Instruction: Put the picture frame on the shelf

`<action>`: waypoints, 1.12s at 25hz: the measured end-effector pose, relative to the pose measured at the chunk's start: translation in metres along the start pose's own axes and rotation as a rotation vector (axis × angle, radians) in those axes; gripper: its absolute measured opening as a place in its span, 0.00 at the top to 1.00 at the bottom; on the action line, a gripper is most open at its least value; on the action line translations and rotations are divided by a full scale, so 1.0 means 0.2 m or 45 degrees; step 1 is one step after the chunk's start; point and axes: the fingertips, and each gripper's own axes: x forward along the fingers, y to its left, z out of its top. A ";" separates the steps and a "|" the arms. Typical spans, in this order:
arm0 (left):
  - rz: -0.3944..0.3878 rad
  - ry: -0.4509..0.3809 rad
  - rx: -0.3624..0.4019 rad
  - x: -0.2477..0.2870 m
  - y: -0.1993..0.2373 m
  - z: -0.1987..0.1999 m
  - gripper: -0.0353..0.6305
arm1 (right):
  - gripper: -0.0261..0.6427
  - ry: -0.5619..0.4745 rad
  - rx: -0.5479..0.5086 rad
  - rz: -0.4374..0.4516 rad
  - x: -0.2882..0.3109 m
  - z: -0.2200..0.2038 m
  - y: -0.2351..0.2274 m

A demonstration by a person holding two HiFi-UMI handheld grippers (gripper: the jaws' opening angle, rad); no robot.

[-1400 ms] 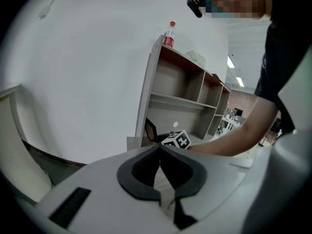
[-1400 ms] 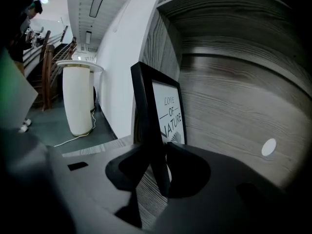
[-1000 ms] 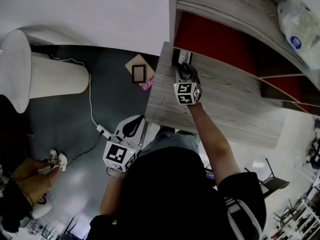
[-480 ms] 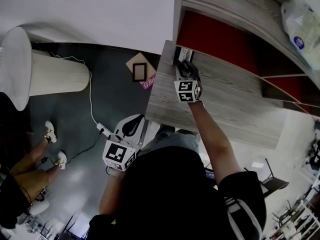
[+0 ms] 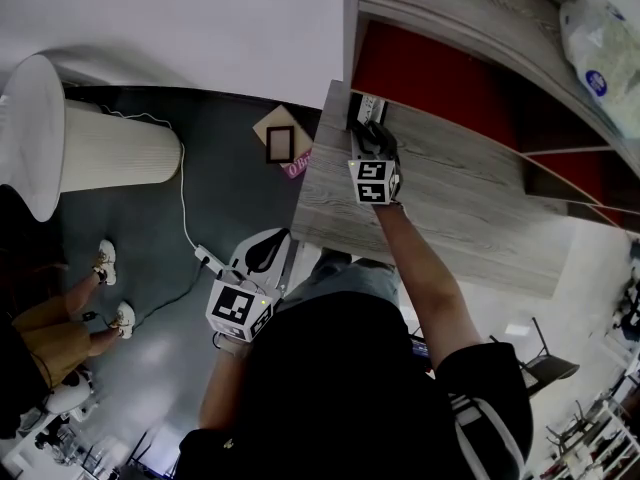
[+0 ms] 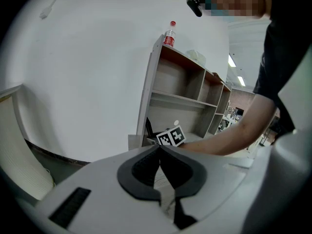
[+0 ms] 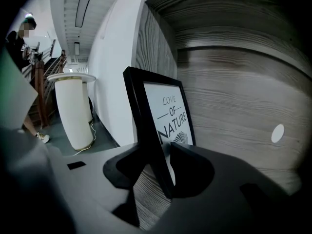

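The black picture frame (image 7: 165, 116), printed "LOVE OF NATURE", stands upright on the grey wood shelf (image 5: 440, 198), leaning toward the shelf's back panel (image 7: 234, 106). In the head view only its top edge (image 5: 366, 108) shows, at the shelf's left end. My right gripper (image 7: 163, 152) straddles the frame's lower edge. Its jaws have just been opening: the frame is still between them, with wood grain showing between the left pad and the frame. My left gripper (image 5: 270, 240) hangs low in front of the shelf, shut (image 6: 158, 147) with nothing in it.
A white cylindrical pedestal (image 5: 90, 148) stands at the left, with a cable and power strip (image 5: 203, 259) on the dark floor. Another small frame on cardboard (image 5: 278, 143) lies on the floor. A seated person's legs (image 5: 60, 328) are at lower left. A plastic bag (image 5: 600, 48) lies on a higher shelf.
The seated person's feet at lower left have shifted. Both grippers have kept their places, and the frame stays where it stood on the shelf.
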 end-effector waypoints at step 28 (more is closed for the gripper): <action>-0.064 -0.046 0.039 0.05 -0.10 0.09 0.93 | 0.65 0.003 0.011 0.149 -0.24 0.00 -0.01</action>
